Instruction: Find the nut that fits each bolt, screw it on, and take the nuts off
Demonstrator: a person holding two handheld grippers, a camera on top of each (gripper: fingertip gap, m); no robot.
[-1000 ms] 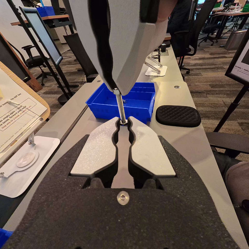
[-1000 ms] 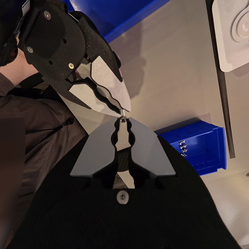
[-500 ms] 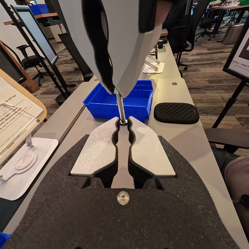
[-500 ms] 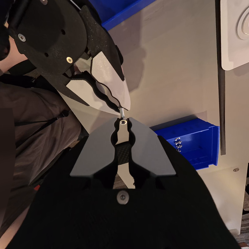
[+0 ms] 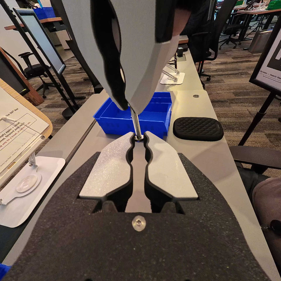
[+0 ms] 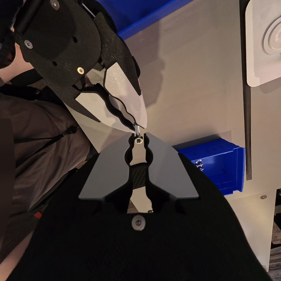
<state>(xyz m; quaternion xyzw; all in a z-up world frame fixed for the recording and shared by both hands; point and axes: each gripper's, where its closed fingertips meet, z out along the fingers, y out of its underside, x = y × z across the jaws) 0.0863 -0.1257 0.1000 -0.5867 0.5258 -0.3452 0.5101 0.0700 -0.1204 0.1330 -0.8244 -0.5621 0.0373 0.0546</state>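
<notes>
A silver threaded bolt (image 5: 135,124) is held in the air between my two grippers, above the grey table (image 5: 197,159). My left gripper (image 5: 138,136) is shut on a small nut (image 5: 138,137) at the bolt's lower end. My right gripper (image 5: 129,108) comes down from above and is shut on the bolt's head end. In the right wrist view, my right gripper (image 6: 138,136) pinches the socket head (image 6: 138,140), the shaft (image 6: 137,130) runs away from it, and the left gripper (image 6: 136,126) meets it from the upper left.
A blue bin (image 5: 118,126) stands just behind the bolt and shows in the right wrist view (image 6: 225,174) with several bolts (image 6: 199,165) inside. There is a second blue bin (image 6: 136,19), a black wrist pad (image 5: 197,129) and a white stand base (image 5: 22,190) under a paper sheet (image 5: 18,126). The person's jacket (image 6: 45,136) is close. Left and right tips are no more than a few centimetres apart.
Both grippers keep their hold on the bolt and the nut. The right gripper has turned and shifted a little around the bolt, so the table and bin have slid in its view.
</notes>
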